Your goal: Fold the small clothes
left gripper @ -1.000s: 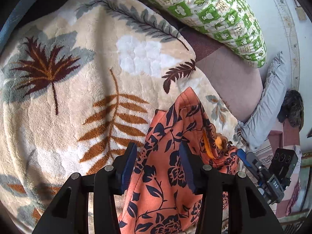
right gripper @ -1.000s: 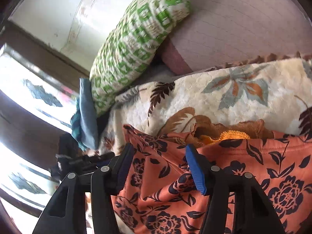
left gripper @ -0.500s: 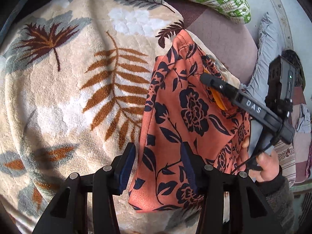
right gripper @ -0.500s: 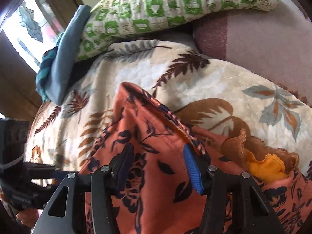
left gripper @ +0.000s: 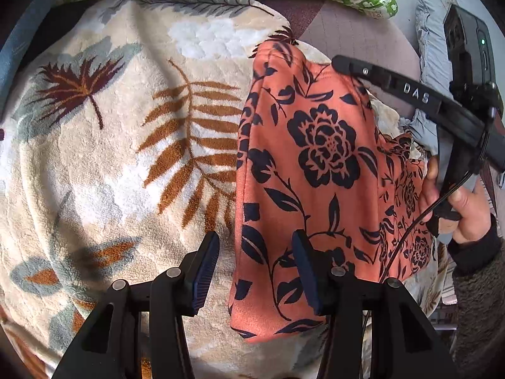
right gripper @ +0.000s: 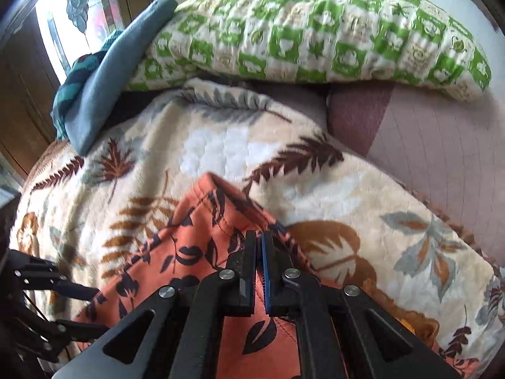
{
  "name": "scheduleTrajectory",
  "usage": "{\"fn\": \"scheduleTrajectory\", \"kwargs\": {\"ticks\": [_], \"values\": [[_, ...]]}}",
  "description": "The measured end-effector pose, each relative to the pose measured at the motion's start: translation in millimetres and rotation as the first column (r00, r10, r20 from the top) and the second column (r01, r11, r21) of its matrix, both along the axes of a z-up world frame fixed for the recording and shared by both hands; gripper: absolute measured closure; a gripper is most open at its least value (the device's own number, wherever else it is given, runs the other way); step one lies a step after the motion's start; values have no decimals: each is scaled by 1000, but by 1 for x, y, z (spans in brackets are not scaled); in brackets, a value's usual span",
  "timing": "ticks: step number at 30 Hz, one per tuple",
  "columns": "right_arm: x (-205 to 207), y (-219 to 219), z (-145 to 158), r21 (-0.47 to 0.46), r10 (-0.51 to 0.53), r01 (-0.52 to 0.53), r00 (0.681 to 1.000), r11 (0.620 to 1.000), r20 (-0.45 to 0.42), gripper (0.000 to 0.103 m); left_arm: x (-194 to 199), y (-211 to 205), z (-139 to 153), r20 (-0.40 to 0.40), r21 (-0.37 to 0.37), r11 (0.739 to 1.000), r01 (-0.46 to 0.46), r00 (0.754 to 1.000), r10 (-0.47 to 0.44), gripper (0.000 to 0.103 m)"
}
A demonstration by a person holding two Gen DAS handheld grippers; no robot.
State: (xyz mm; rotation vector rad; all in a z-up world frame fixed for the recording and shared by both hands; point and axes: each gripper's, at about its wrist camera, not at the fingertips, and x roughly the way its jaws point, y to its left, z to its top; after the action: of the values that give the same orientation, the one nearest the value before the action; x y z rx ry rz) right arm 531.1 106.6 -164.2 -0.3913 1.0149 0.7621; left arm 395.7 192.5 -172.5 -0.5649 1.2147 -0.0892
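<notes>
An orange garment with dark blue flowers (left gripper: 315, 170) lies lengthwise on a cream leaf-patterned blanket (left gripper: 126, 145); it also shows in the right wrist view (right gripper: 195, 252). My left gripper (left gripper: 255, 271) is open, its jaws either side of the garment's near left edge, a little above it. My right gripper (right gripper: 259, 262) is shut on the garment's far edge; it also shows in the left wrist view (left gripper: 341, 63), reaching in from the right at the garment's far right corner.
A green-and-white checked pillow (right gripper: 315, 31) lies at the head of the bed. A blue folded cloth (right gripper: 104, 72) sits at the far left by a window. A mauve sheet (right gripper: 442, 145) borders the blanket on the right. Grey cloth (left gripper: 432, 63) lies beyond the bed.
My right gripper has closed on the garment's far edge. The garment has been drawn out flatter along the blanket. My left gripper stays open near the near edge.
</notes>
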Motion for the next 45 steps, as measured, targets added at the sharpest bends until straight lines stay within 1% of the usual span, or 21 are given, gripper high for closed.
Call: {"fn": "scheduleTrajectory", "kwargs": {"ticks": [4, 6, 8, 10, 14, 16, 18, 21, 25, 27, 29, 31, 32, 33, 34, 35, 37, 39, 41, 43, 45], "values": [[16, 18, 16, 38, -25, 23, 999, 999, 45, 103, 2, 1, 0, 0, 5, 1000, -22, 1000, 22, 55], [23, 23, 10, 16, -99, 98, 992, 995, 77, 97, 4, 4, -3, -17, -8, 999, -36, 999, 36, 55], [27, 18, 1, 15, -165, 165, 985, 986, 51, 96, 5, 6, -3, -16, -22, 999, -39, 999, 38, 55], [23, -7, 2, 86, -206, 205, 979, 975, 0, 97, 6, 6, 1, -8, -10, 999, -42, 999, 41, 55], [15, -99, 11, 142, -317, 321, 947, 936, -46, 83, 16, 2, 5, -6, -13, 998, -54, 999, 54, 55], [17, -166, 12, 144, -413, 421, 907, 895, -84, 78, 27, -3, 4, -16, 18, 998, -61, 998, 61, 55], [18, -237, 11, 115, -522, 531, 847, 840, -100, 66, 39, -9, 1, -37, 22, 998, -67, 997, 67, 55], [12, -330, 5, 60, -645, 656, 752, 752, -138, 60, 54, -15, -3, -63, 35, 997, -75, 995, 78, 55], [4, -401, -8, 87, -727, 753, 654, 652, -209, 52, 75, -21, -10, -93, 63, 992, -110, 989, 115, 51], [6, -412, -18, 128, -725, 770, 634, 625, -270, 48, 82, -22, -20, -128, 52, 989, -135, 982, 141, 50], [11, -406, -29, 127, -720, 770, 632, 625, -286, 48, 88, -24, -24, -148, 66, 987, -149, 976, 157, 50], [16, -393, -36, 95, -712, 752, 651, 652, -262, 49, 93, -29, -19, -135, 110, 984, -142, 978, 157, 51], [16, -385, -36, 68, -708, 734, 672, 675, -217, 61, 94, -32, -15, -121, 136, 981, -136, 981, 153, 51], [15, -377, -32, 51, -693, 708, 702, 705, -161, 94, 95, -35, -12, -102, 167, 977, -129, 984, 148, 51], [12, -373, -24, 75, -676, 685, 727, 724, -120, 97, 97, -39, -10, -87, 209, 970, -124, 986, 145, 51], [8, -377, -16, 124, -678, 685, 729, 718, -101, 98, 98, -42, -12, -80, 248, 961, -120, 986, 144, 51], [9, -392, -13, 146, -715, 721, 692, 677, -102, 98, 103, -51, -24, -98, 296, 948, -114, 984, 149, 47], [17, -403, -33, 75, -739, 751, 660, 657, -138, 98, 104, -58, -25, -65, 335, 934, -125, 986, 155, 46], [16, -405, -54, 5, -743, 752, 652, 659, -148, 100, 106, -61, -25, -70, 351, 931, -104, 988, 137, 46], [12, -408, -50, 40, -758, 770, 634, 636, -153, 98, 101, -50, -23, -92, 270, 953, -135, 982, 165, 48], [3, -411, -39, 97, -761, 785, 617, 611, -199, 89, 87, -32, -18, -107, 164, 969, -182, 974, 201, 51]]}}
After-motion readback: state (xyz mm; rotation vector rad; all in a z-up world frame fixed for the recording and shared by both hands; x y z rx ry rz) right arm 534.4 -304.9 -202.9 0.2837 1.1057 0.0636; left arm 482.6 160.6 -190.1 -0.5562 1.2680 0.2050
